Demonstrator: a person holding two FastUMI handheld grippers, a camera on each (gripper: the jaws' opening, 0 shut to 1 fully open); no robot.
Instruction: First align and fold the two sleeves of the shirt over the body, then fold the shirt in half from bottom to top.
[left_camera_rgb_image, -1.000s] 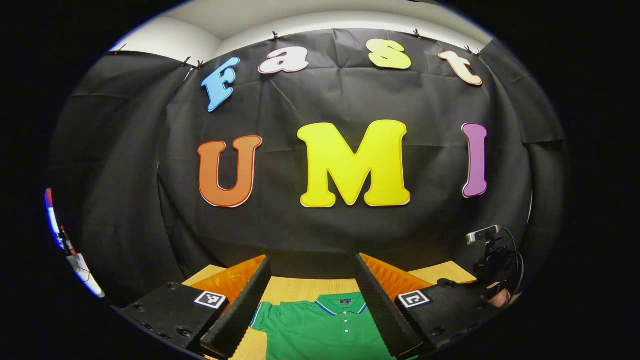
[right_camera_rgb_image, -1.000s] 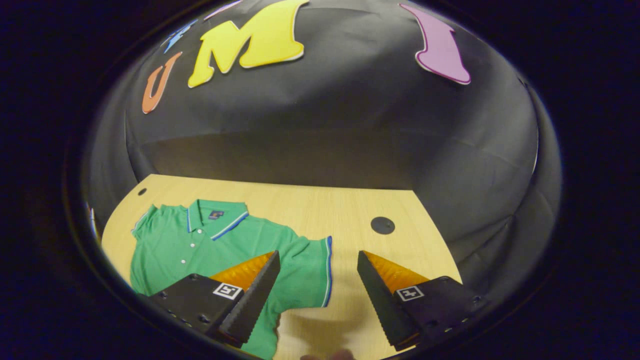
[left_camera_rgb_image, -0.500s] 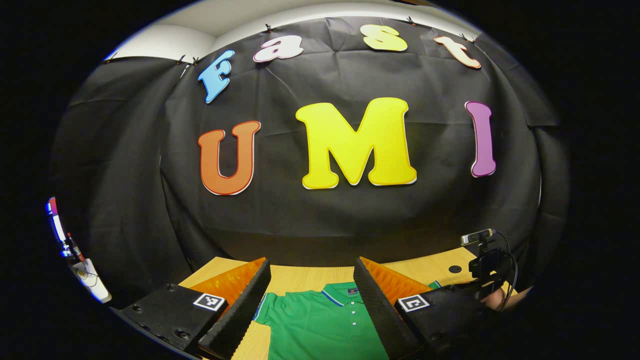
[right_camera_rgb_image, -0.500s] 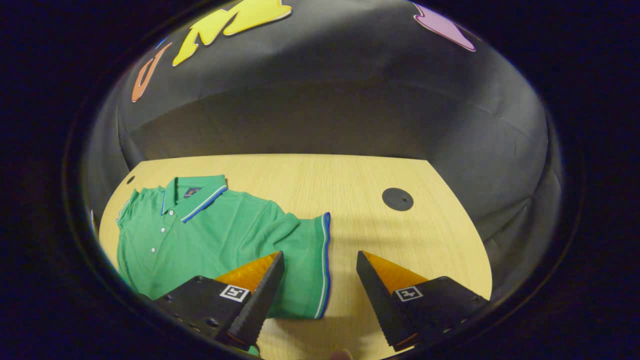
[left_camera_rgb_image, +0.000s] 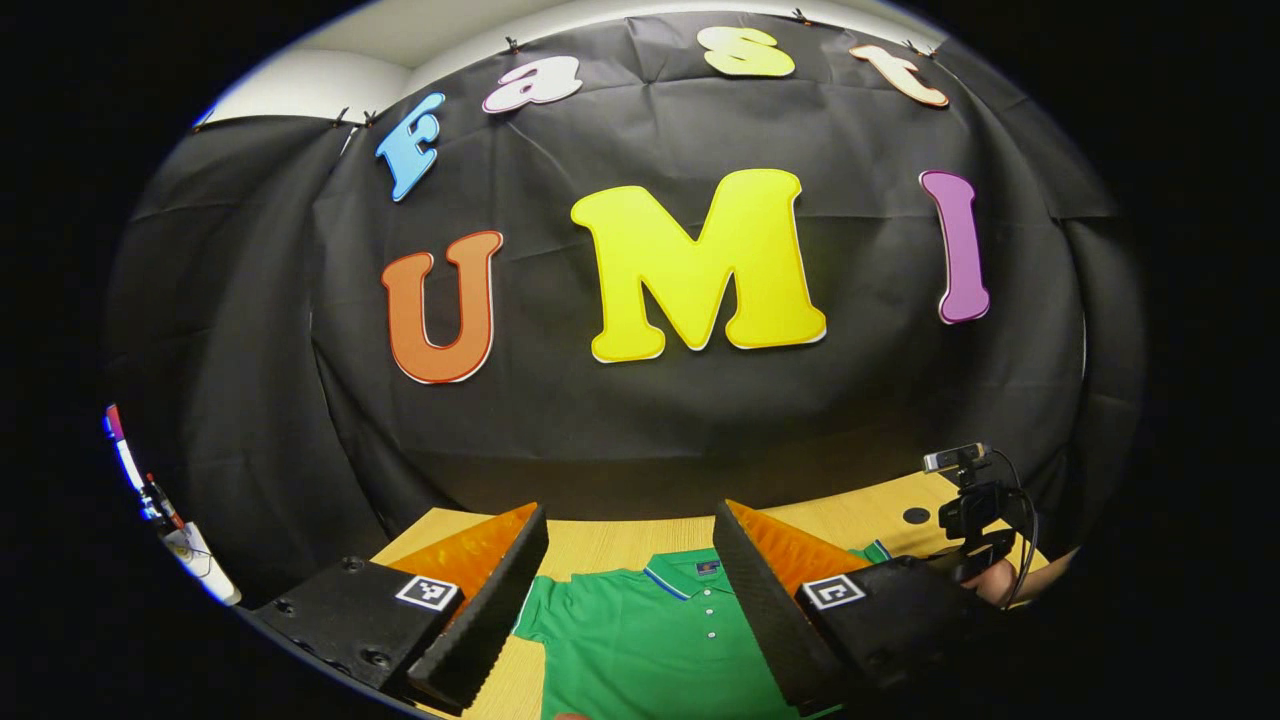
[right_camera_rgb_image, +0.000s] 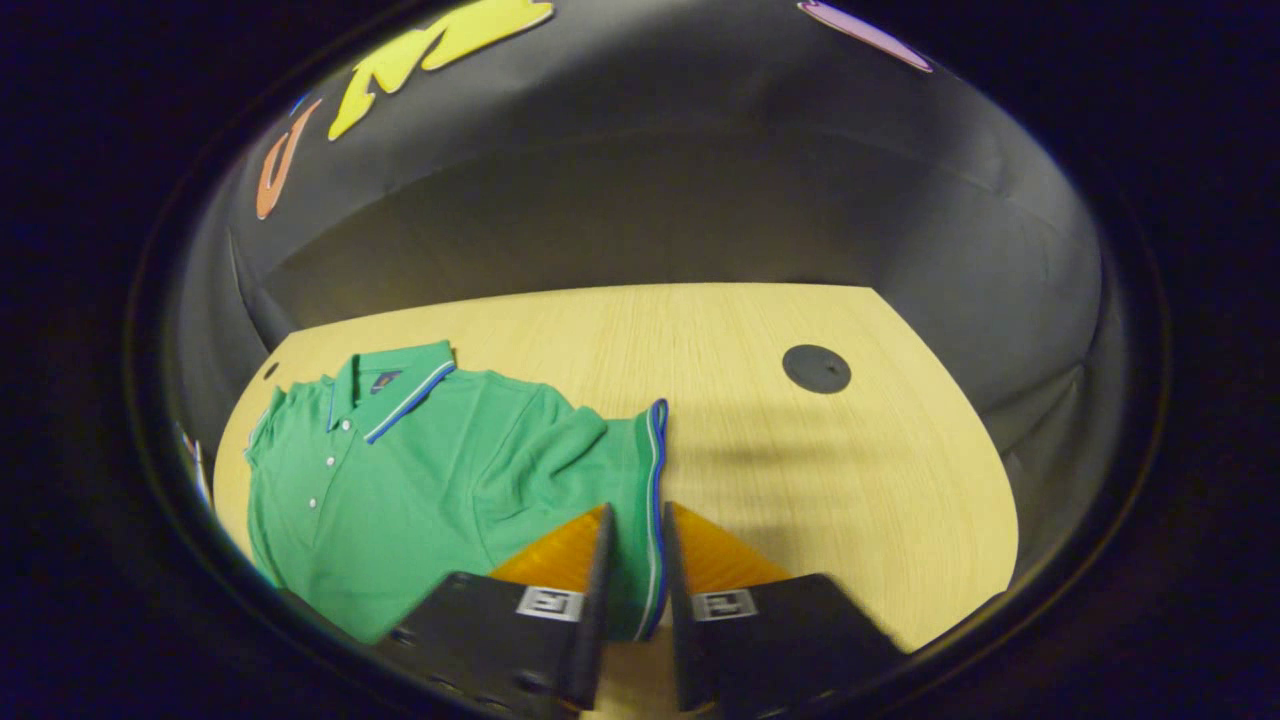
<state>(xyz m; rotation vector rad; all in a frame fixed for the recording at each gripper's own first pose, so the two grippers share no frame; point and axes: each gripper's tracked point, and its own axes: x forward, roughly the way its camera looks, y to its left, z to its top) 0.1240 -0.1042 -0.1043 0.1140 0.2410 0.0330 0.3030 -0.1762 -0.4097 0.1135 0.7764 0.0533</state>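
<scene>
Shirt (right_camera_rgb_image: 400, 470) flat on table (right_camera_rgb_image: 800, 460), nothing folded yet.
R gripper (right_camera_rgb_image: 633, 560) jaws nearly shut around sleeve cuff (right_camera_rgb_image: 652, 480), contact unclear; L gripper (left_camera_rgb_image: 630, 600) wide open, holding nothing, above collar. Both sleeves + bottom fold left.

The shirt (right_camera_rgb_image: 400, 480) lies flat on the table (right_camera_rgb_image: 800, 470), collar (right_camera_rgb_image: 395, 385) toward the wall, its sleeve (right_camera_rgb_image: 625, 500) spread out to the side. The right gripper (right_camera_rgb_image: 635, 600) straddles the sleeve's edge. A round cap (right_camera_rgb_image: 816, 368) sits in the table beyond the sleeve.
</scene>
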